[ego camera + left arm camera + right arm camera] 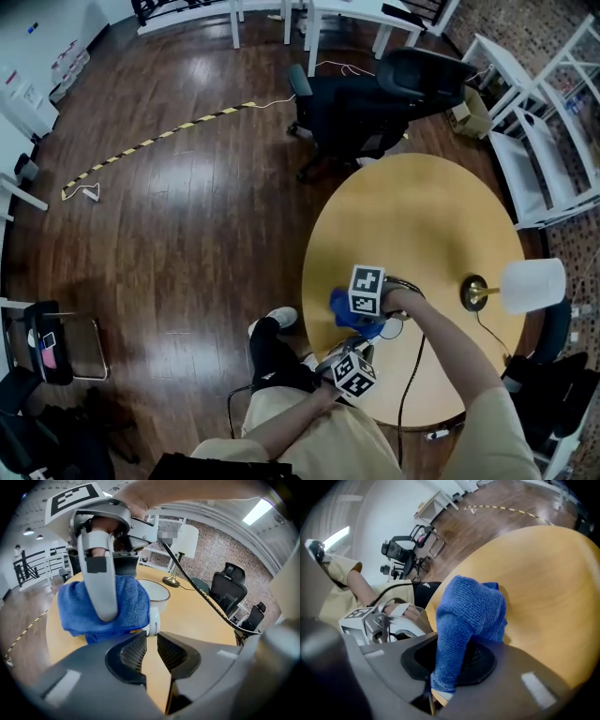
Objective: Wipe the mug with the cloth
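A white mug (158, 594) stands on the round wooden table (422, 216), its handle (153, 619) turned toward me. A blue cloth (129, 603) drapes over the mug's left side. My right gripper (450, 662) is shut on the blue cloth (471, 613), and one of its fingers (101, 581) presses the cloth against the mug. My left gripper (151, 638) reaches in from the near side with its jaw tips closed against the handle. In the head view both grippers meet over the cloth (349, 309) near the table's front edge, and the mug is mostly hidden.
A brass lamp with a white shade (530, 286) stands on the table to the right. A black cable (201, 597) runs from the right gripper across the table. A black office chair (375, 94) is behind the table, white shelves (553, 122) to the right.
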Tool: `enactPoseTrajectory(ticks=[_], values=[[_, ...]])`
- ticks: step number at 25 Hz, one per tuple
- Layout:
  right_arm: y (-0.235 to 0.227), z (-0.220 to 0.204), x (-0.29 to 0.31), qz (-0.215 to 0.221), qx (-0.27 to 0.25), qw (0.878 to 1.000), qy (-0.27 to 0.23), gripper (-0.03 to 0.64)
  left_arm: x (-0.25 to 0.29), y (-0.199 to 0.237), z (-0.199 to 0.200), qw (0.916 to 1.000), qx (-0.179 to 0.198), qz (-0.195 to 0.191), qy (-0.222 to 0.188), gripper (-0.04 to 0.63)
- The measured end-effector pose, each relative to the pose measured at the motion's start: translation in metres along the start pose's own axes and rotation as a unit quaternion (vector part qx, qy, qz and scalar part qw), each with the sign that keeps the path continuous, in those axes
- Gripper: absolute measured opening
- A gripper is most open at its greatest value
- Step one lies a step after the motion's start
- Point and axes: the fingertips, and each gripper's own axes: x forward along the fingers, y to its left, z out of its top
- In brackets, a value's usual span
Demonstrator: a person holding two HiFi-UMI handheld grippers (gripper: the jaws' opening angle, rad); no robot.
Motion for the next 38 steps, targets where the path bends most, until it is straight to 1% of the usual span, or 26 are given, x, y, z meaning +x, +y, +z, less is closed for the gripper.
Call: enactPoseTrajectory(ticks=[2, 4, 7, 12, 16, 20, 24, 29, 32, 38], values=[[0.002, -0.004, 0.005, -0.011, -0.025, 0.999, 0.038, 0.071, -0.001, 0.007, 0.002, 0.9999, -0.012, 0.010, -0.007, 0.060], [0.002, -0.007, 0.010, -0.021, -0.044, 0.997, 0.060, 0.072, -0.001, 0.013, 0.004, 0.9997, -0.017, 0.016, -0.011, 0.057], [-0.001, -0.009, 0.015, -0.027, -0.040, 0.997, 0.059, 0.072, -0.001, 0.018, 0.006, 0.9994, -0.009, 0.030, -0.016, 0.054], [-0.010, -0.008, 0.012, -0.016, -0.003, 1.000, 0.013, 0.072, -0.001, 0.025, 0.010, 0.9983, 0.000, 0.049, -0.032, 0.046], [-0.015, -0.011, 0.009, -0.014, 0.011, 1.000, -0.013, 0.072, -0.001, 0.028, 0.011, 0.9971, 0.000, 0.064, -0.040, 0.040], [-0.024, -0.015, 0.005, -0.018, 0.031, 0.999, -0.036, 0.072, 0.000, 0.032, 0.013, 0.9965, -0.004, 0.073, -0.042, 0.035], [-0.032, -0.028, 0.002, -0.020, 0.058, 0.997, -0.057, 0.072, 0.002, 0.032, 0.017, 0.9964, -0.004, 0.075, -0.040, 0.021], [-0.043, -0.038, -0.004, -0.016, 0.101, 0.989, -0.108, 0.072, 0.002, 0.033, 0.018, 0.9964, 0.003, 0.076, -0.037, 0.018], [-0.051, -0.046, -0.011, -0.022, 0.125, 0.982, -0.139, 0.072, 0.003, 0.034, 0.020, 0.9964, 0.006, 0.076, -0.036, 0.018], [-0.061, -0.069, -0.013, -0.038, 0.169, 0.967, -0.185, 0.072, 0.004, 0.033, 0.019, 0.9966, 0.010, 0.076, -0.032, 0.017]])
